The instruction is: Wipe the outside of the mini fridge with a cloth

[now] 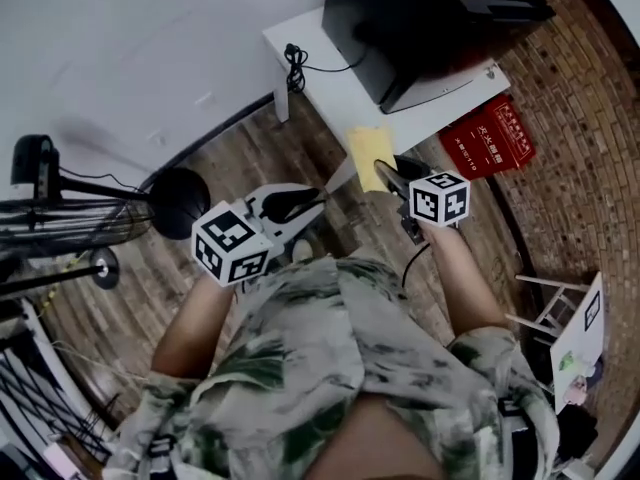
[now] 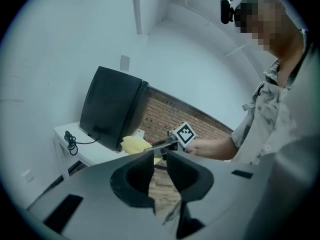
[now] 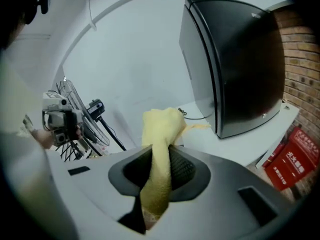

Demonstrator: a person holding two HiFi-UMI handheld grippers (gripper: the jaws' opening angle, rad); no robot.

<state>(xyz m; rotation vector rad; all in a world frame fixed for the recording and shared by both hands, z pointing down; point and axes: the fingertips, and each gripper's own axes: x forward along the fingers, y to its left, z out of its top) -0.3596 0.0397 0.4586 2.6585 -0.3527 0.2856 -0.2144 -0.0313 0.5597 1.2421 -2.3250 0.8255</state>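
Observation:
The black mini fridge [image 1: 420, 23] stands on a low white table [image 1: 330, 93]; the left gripper view shows it from the side [image 2: 110, 114], and the right gripper view shows it close at the right [image 3: 235, 64]. A yellow cloth [image 1: 368, 156] hangs from my right gripper [image 1: 388, 175], which is shut on it a little in front of the table's near edge. The cloth [image 3: 159, 134] bunches up between and above that gripper's jaws [image 3: 162, 151]. My left gripper [image 1: 305, 202] hovers over the wooden floor to the left of the right one. Its jaws [image 2: 160, 156] stand almost together with nothing between them.
A coiled black power cord [image 1: 295, 66] lies on the table's left end. A red box [image 1: 490, 138] sits on the floor against the brick wall, right of the table. A standing fan [image 1: 60, 218] fills the left side. A white stand [image 1: 575, 328] is at the right.

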